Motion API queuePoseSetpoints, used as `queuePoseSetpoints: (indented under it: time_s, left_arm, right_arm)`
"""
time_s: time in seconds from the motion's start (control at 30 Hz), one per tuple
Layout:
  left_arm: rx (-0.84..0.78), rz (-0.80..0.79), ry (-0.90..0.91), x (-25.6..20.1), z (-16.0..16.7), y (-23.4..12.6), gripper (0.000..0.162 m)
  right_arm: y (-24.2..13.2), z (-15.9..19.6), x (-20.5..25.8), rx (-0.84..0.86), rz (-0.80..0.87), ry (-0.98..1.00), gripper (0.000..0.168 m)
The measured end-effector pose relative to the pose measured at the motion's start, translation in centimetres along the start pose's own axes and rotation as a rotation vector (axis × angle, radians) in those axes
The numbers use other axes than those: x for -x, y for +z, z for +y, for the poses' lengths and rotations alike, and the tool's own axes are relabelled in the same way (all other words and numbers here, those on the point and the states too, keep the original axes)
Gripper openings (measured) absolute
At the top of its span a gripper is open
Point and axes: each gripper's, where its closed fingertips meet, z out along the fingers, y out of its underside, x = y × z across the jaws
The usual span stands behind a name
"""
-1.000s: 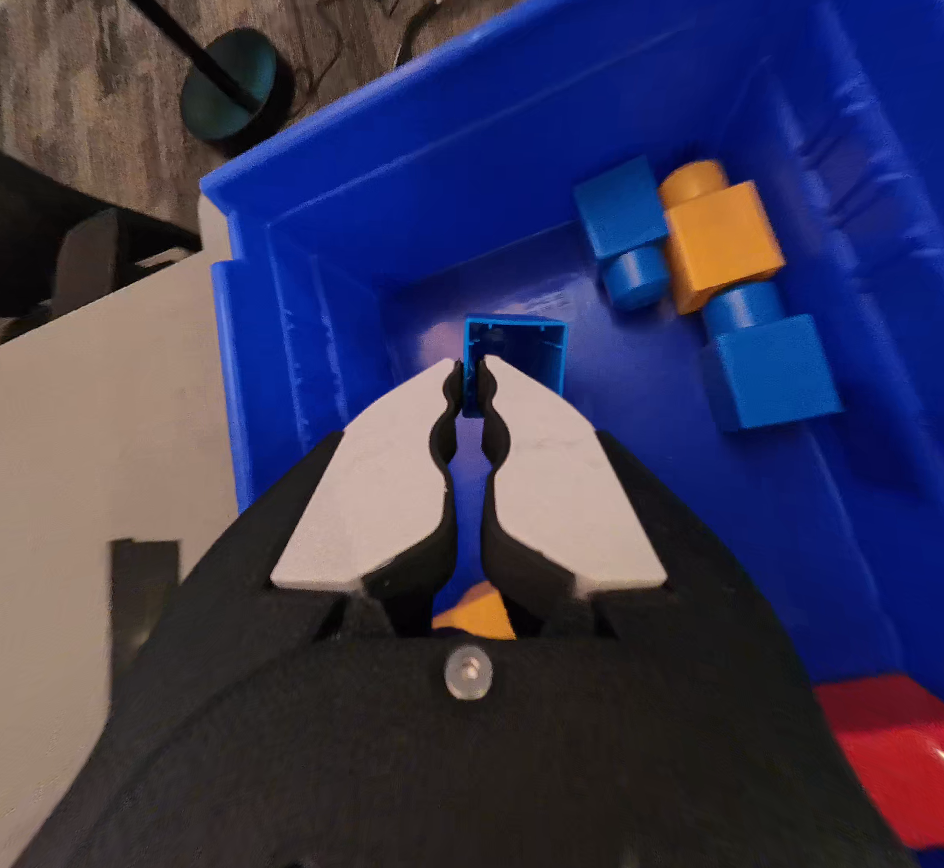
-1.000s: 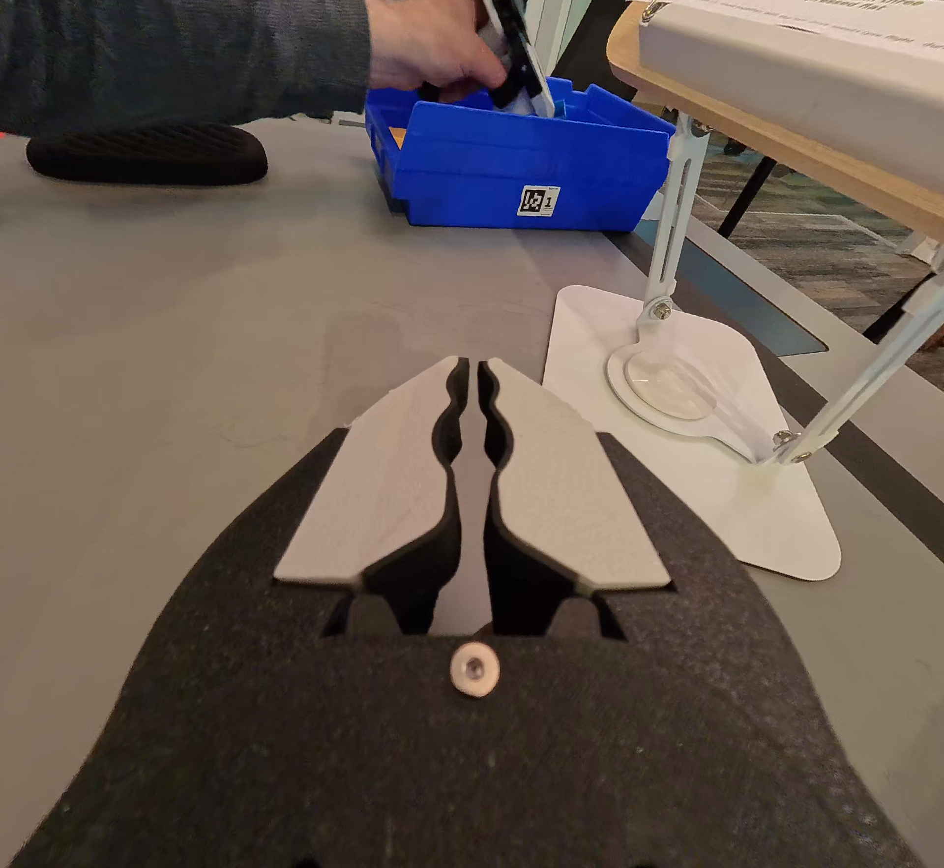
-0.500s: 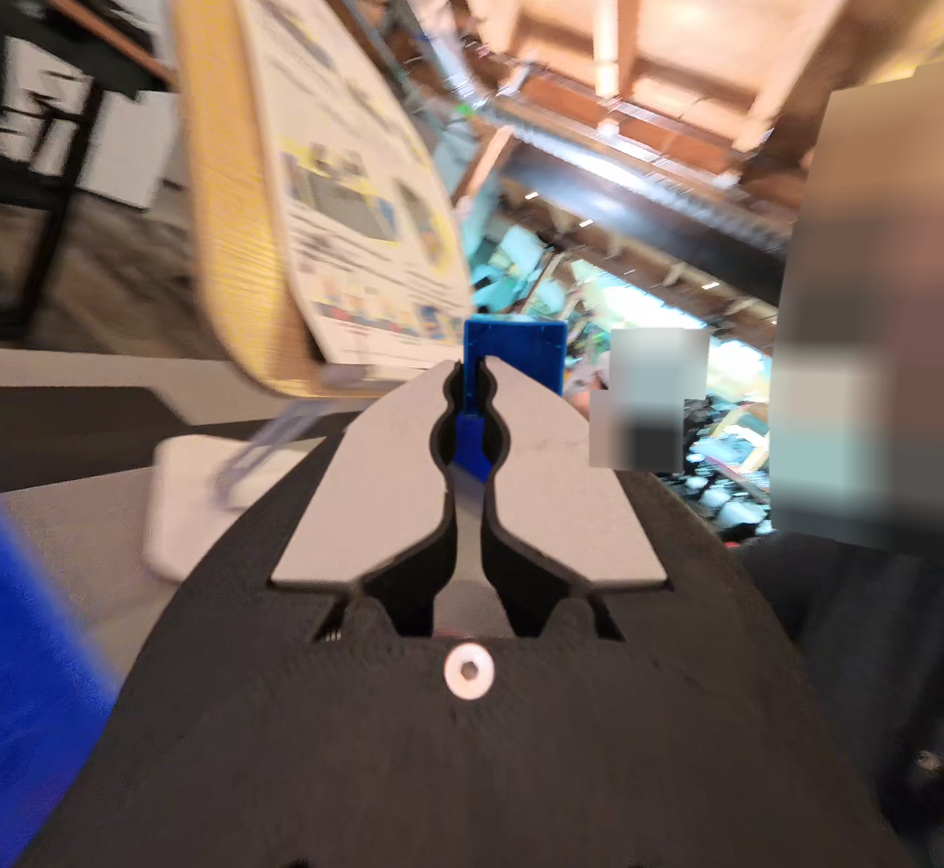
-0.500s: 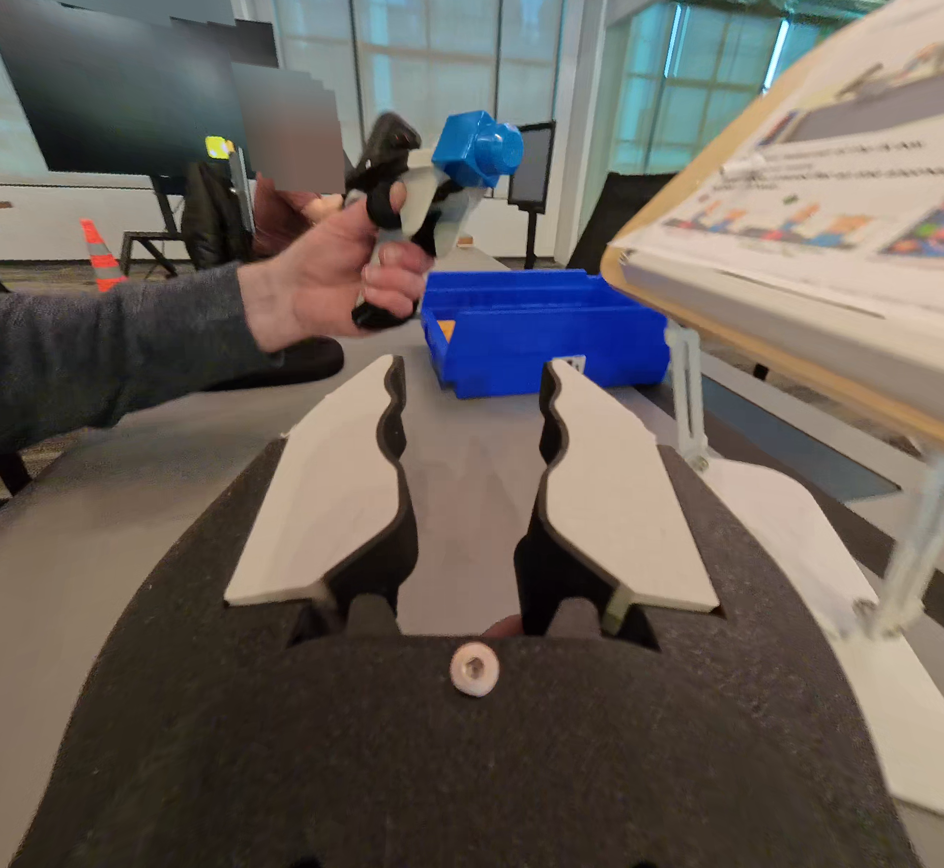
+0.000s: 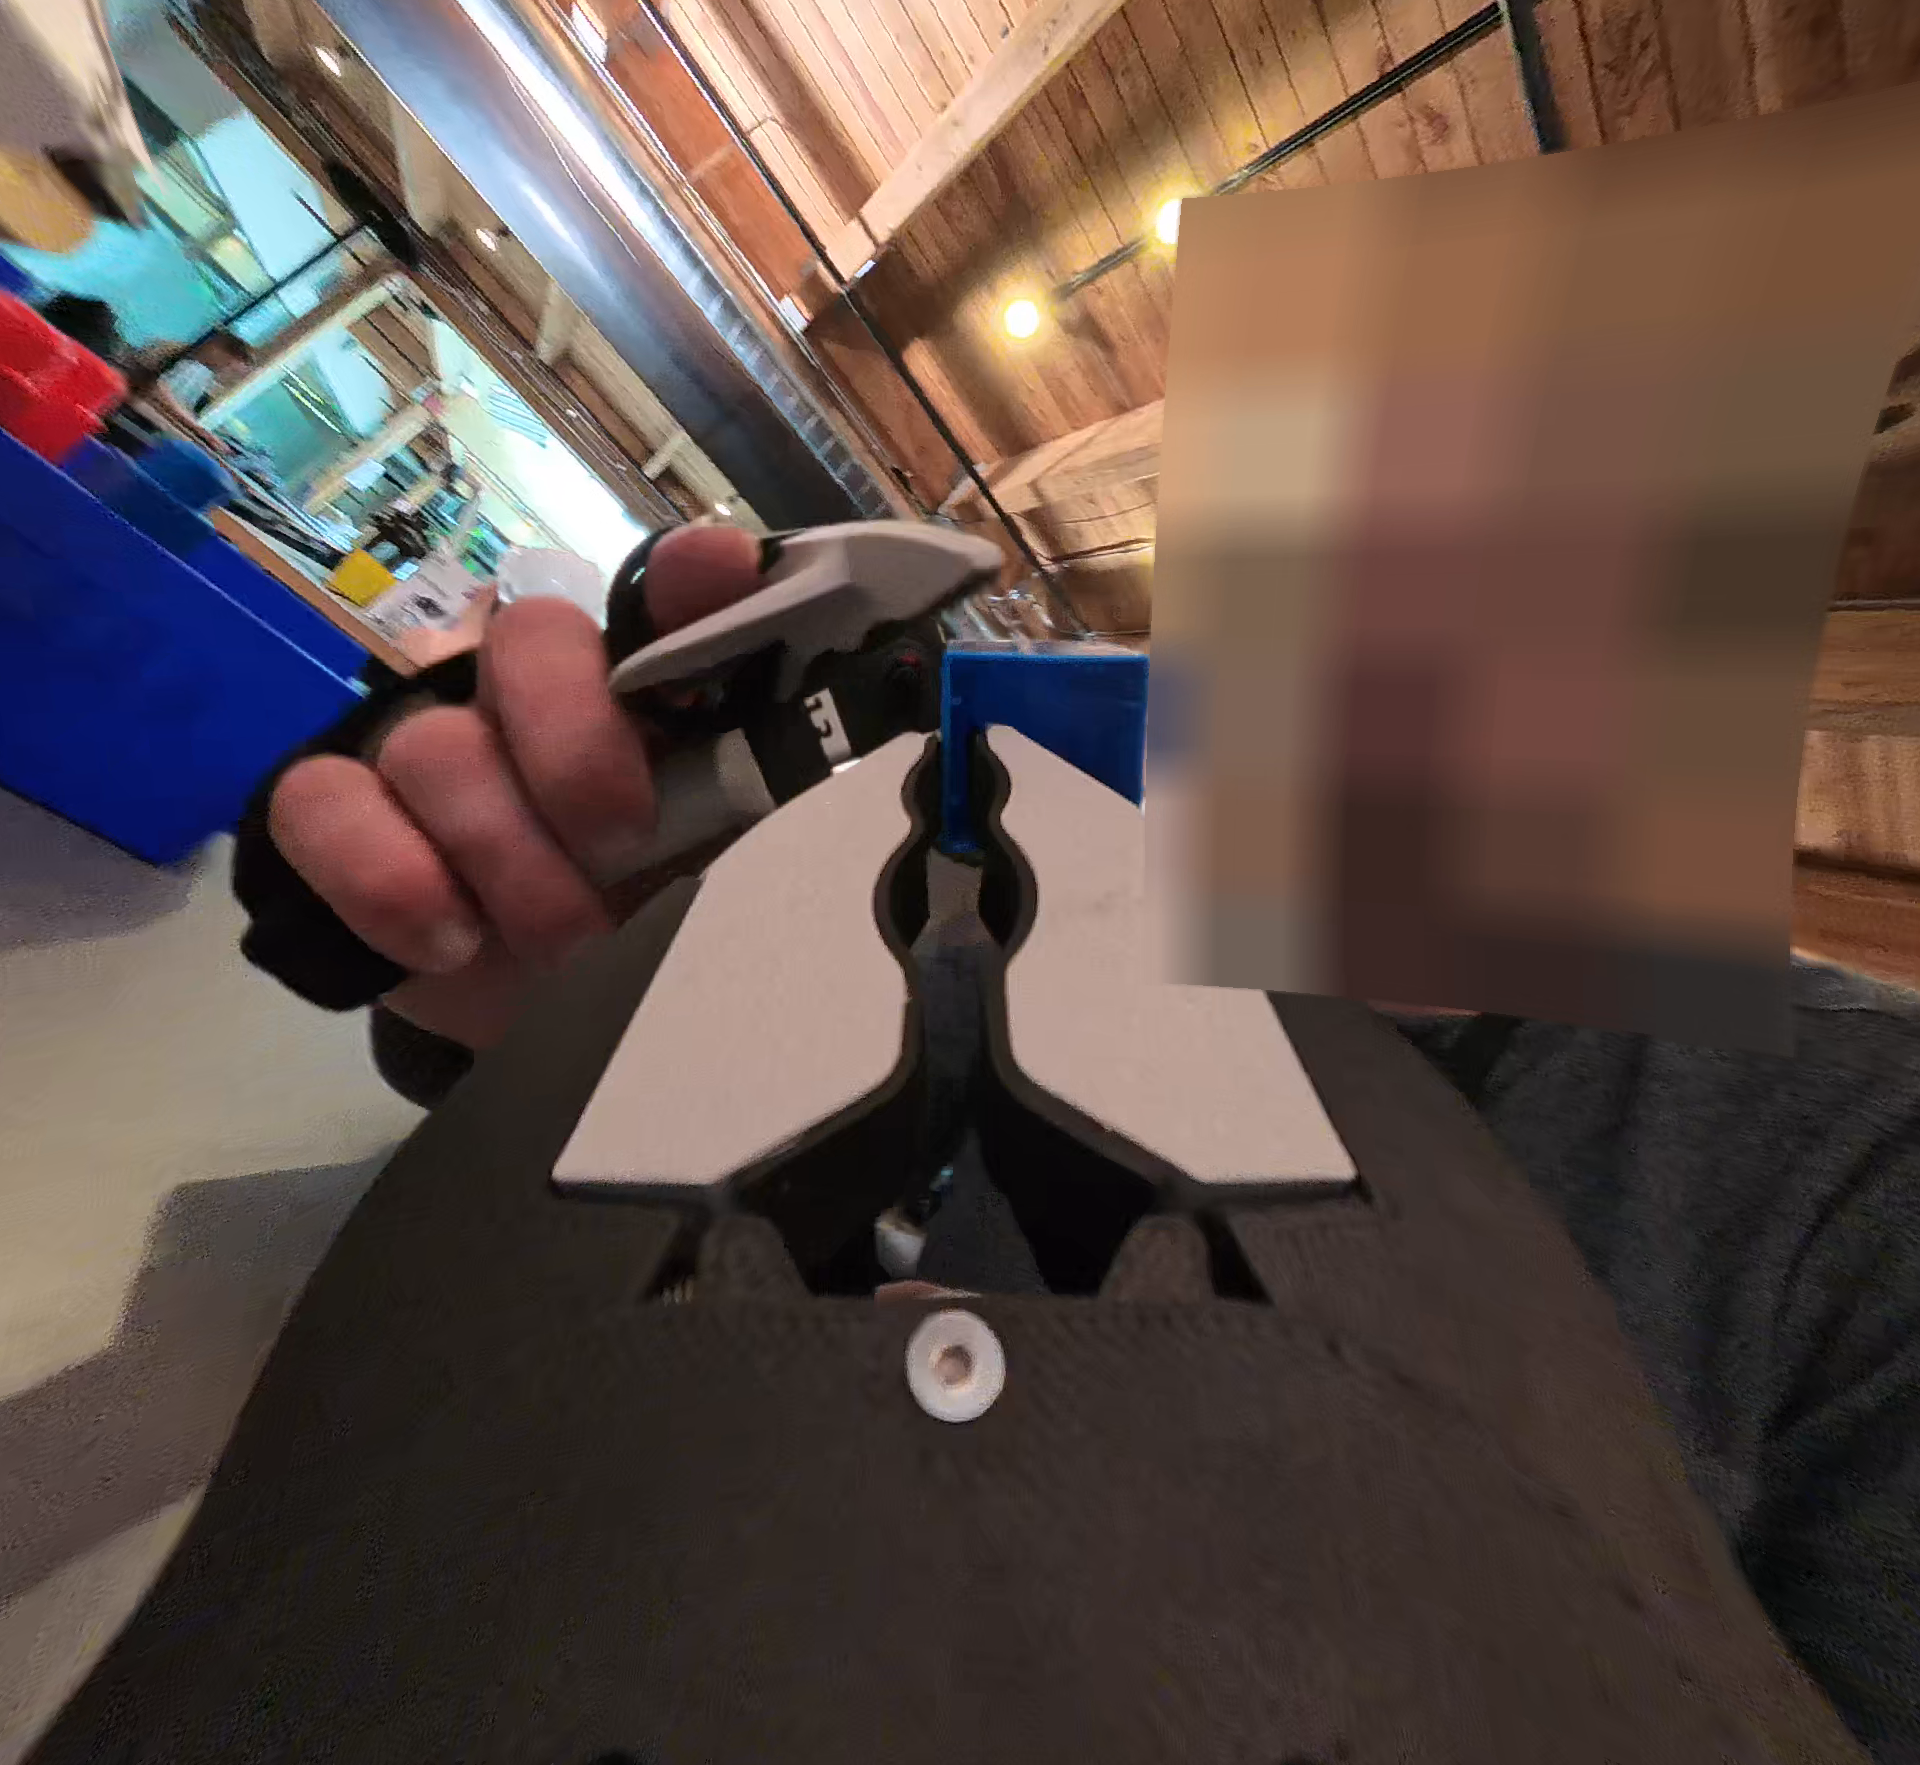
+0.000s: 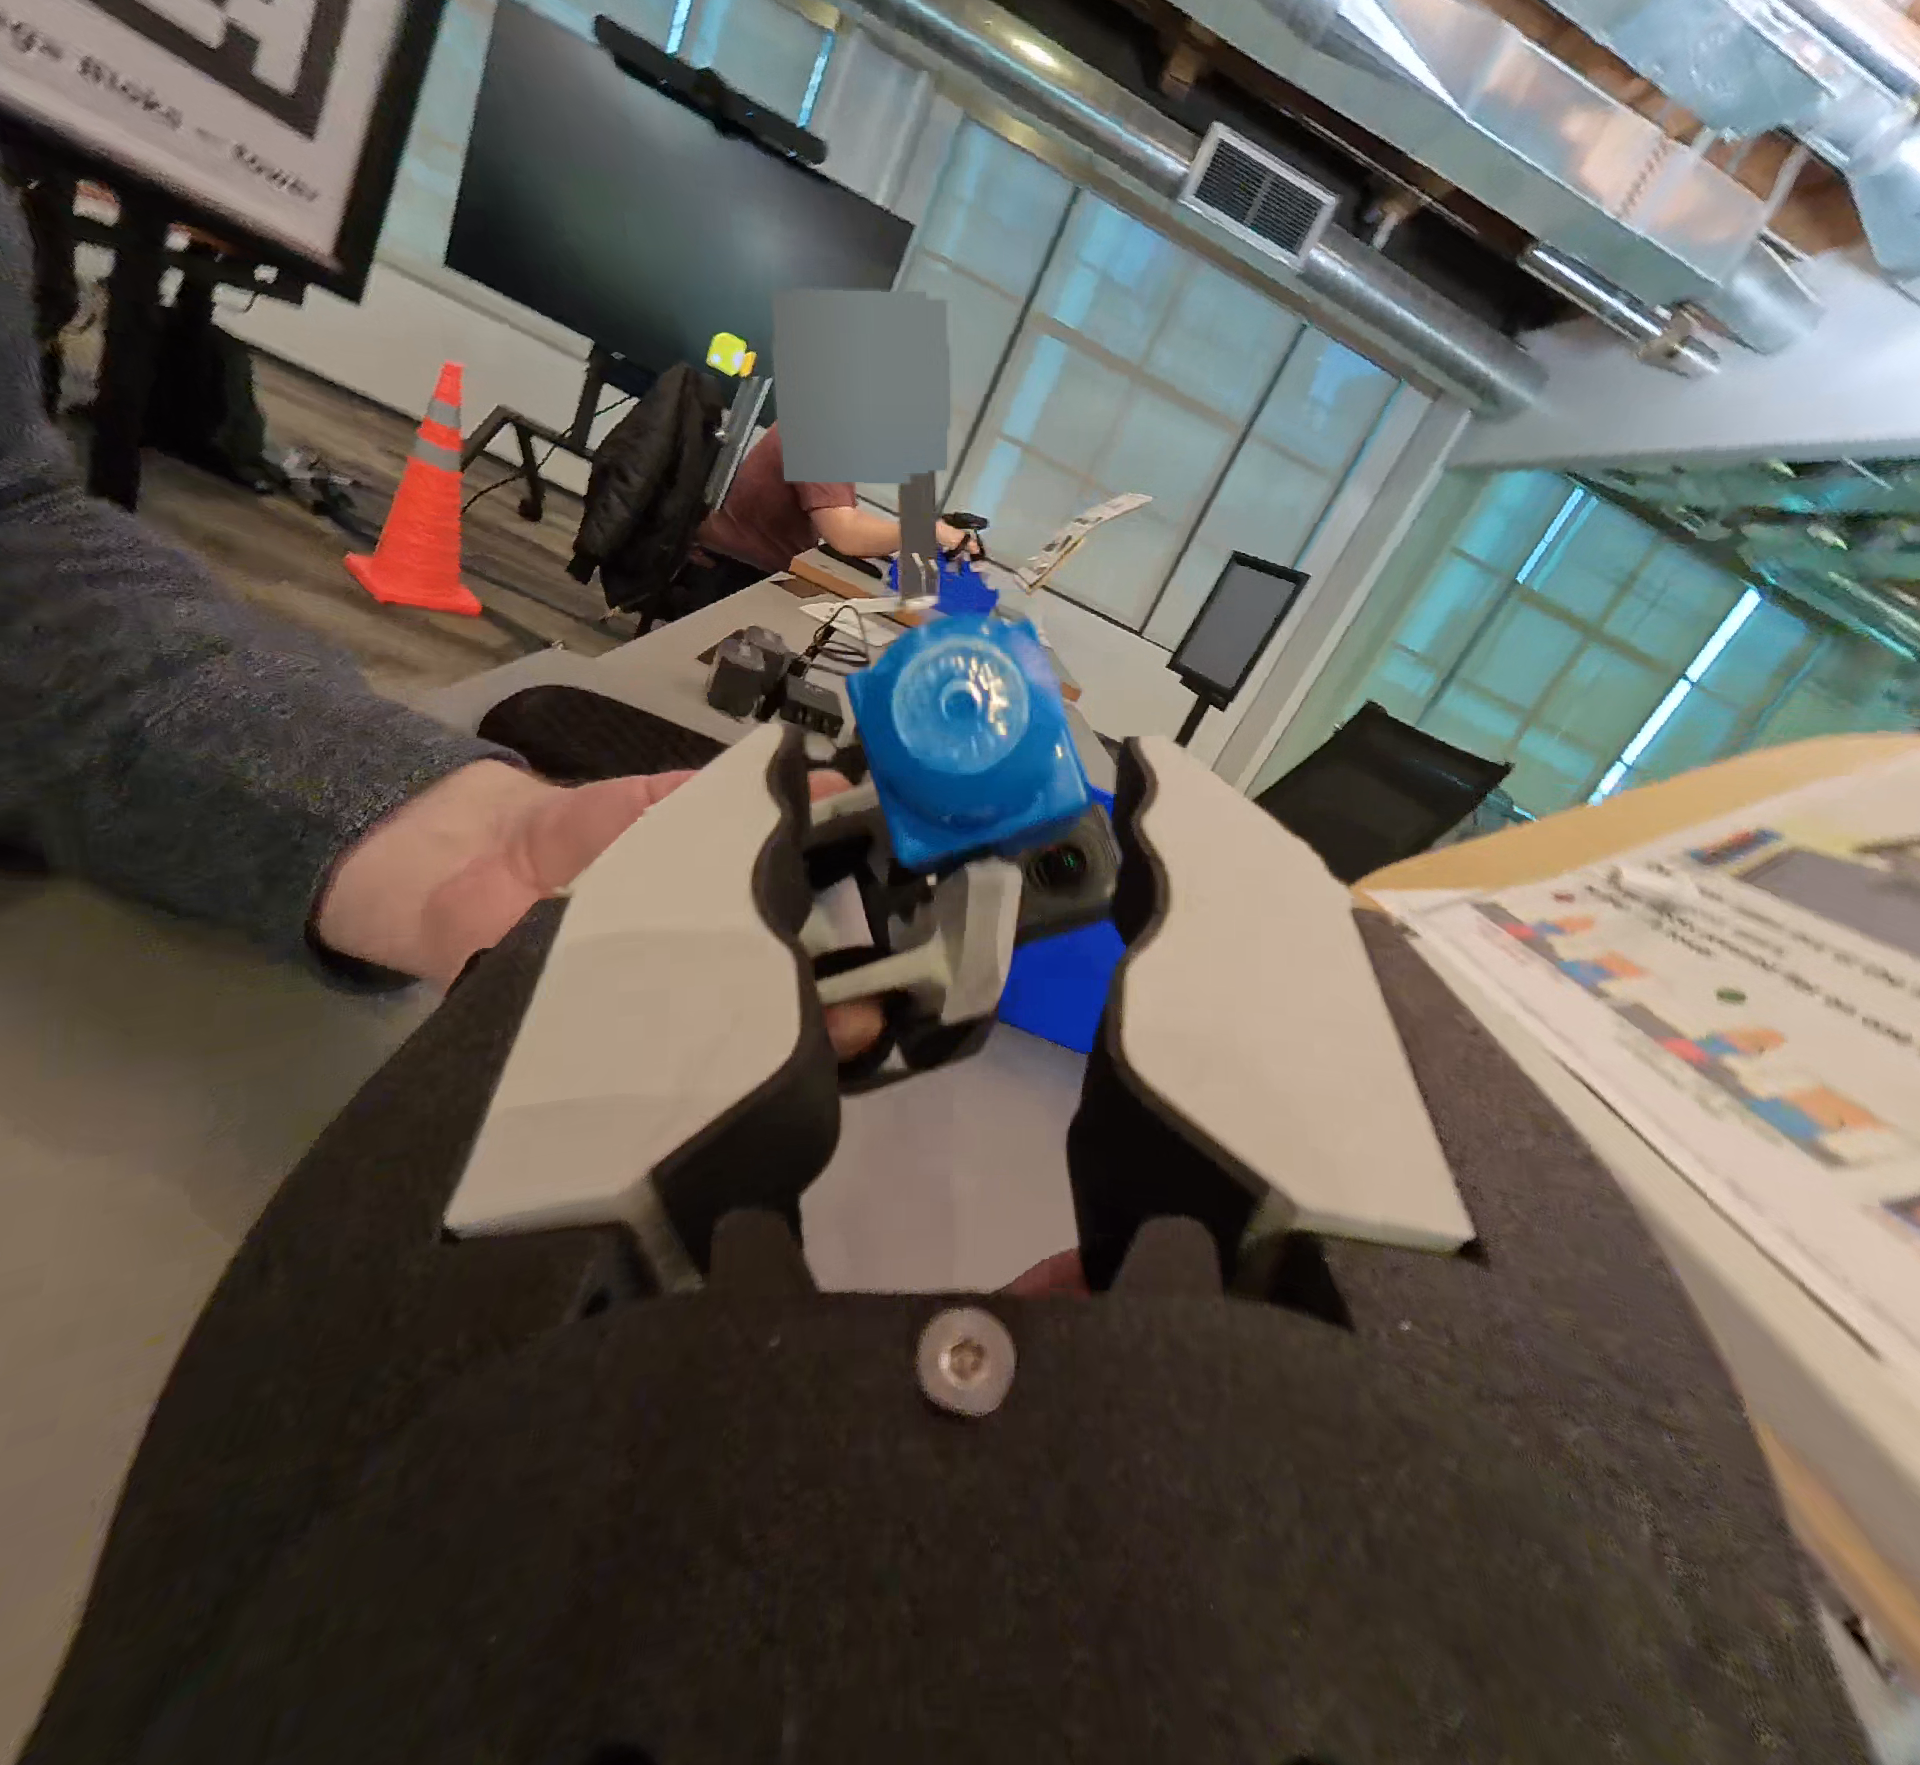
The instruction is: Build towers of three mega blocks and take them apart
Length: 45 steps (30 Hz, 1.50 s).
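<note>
In mid-air above the grey table [image 6: 156, 1040], between my two grippers, is a single blue mega block [image 6: 961, 759]. My left gripper [image 5: 958, 754] has its tongs clamped together on one thin wall at the block's open underside, so the block sticks out past the fingertips. In the right wrist view its round stud faces that camera almost head-on.

My right gripper [image 6: 951, 780] is spread wide, with nothing between its tongs. It points straight at the block, which sits near the gap between the tips. I cannot tell for sure how far short of the block they are, because the view is foreshortened.

I judge the block to be light, hollow, rigid plastic with a smooth, somewhat slippery surface. It should not crush, but a pinch on one thin wall is a weak hold and it could pivot. The better place to grasp is across two opposite flat sides of the square body, below the stud.

The left hand [image 6: 499, 863] comes in from the left of the right wrist view in a dark grey sleeve, palm partly toward the camera, tilting its gripper upward. In the left wrist view the right hand [image 5: 457, 811] wraps its fingers round its gripper's black handle (the tool lies nearly level). Behind the grippers a blue bin [image 5: 135, 676] rests on the table.
</note>
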Motion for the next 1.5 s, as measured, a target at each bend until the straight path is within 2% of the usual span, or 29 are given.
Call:
queuePoseSetpoints:
  time_s: [0.2, 0.43, 0.53, 0.6, 0.67, 0.77, 0.97, 1.17, 1.27, 1.33, 1.4, 1.5]
  left_arm:
    - [0.044, 0.171, -0.063, -0.7, 1.9, 0.9, 0.004]
    - [0.057, 0.303, -0.087, -1.7, 2.8, 0.9, 0.005]
    - [0.037, 0.274, -0.062, -1.4, 2.6, 0.8, 0.004]
    - [0.001, 0.201, -0.035, -0.6, 1.9, 0.2, 0.016]
    - [-0.005, 0.156, 0.006, -0.9, 1.3, -0.5, 0.019]
    - [0.071, -0.105, 0.167, 0.3, 1.1, -1.9, 0.026]
    - [0.073, -0.567, 0.463, -2.4, -3.6, -8.6, 0.034]
    - [0.112, -1.15, 0.815, -5.8, -11.5, -17.8, 0.036]
    - [0.2, -1.345, 0.951, -6.3, -15.7, -20.8, 0.036]
    - [0.307, -1.472, 0.983, -5.1, -18.4, -22.8, 0.041]
    - [0.391, -1.563, 0.924, -3.5, -20.7, -24.5, 0.05]
    - [0.482, -1.607, 0.837, -1.5, -23.1, -26.5, 0.055]
  right_arm:
    - [0.1, -0.3, 1.7, 0.054, -0.096, -0.145, 0.042]
    - [0.3, -0.9, 2.7, 0.125, -0.132, -0.286, 0.036]
    - [0.3, -0.6, 2.4, 0.161, -0.127, -0.252, 0.036]
    - [0.1, -0.9, 1.8, 0.145, -0.103, -0.187, 0.036]
    - [-0.2, -1.3, 1.2, 0.139, -0.089, -0.114, 0.036]
    - [-0.8, -1.1, -0.2, 0.161, -0.04, -0.009, 0.036]
    - [-2.7, 3.5, -1.5, 0.247, 0.057, 0.192, 0.036]
    - [-2.9, 9.0, -0.1, 0.35, 0.049, 0.376, 0.036]
    - [-2.8, 10.0, 0.4, 0.37, 0.041, 0.385, 0.036]
    - [-2.8, 10.4, 0.8, 0.381, 0.03, 0.383, 0.036]
    - [-2.8, 10.8, 1.3, 0.392, 0.014, 0.387, 0.036]
    - [-2.7, 11.1, 1.7, 0.401, -0.004, 0.385, 0.036]
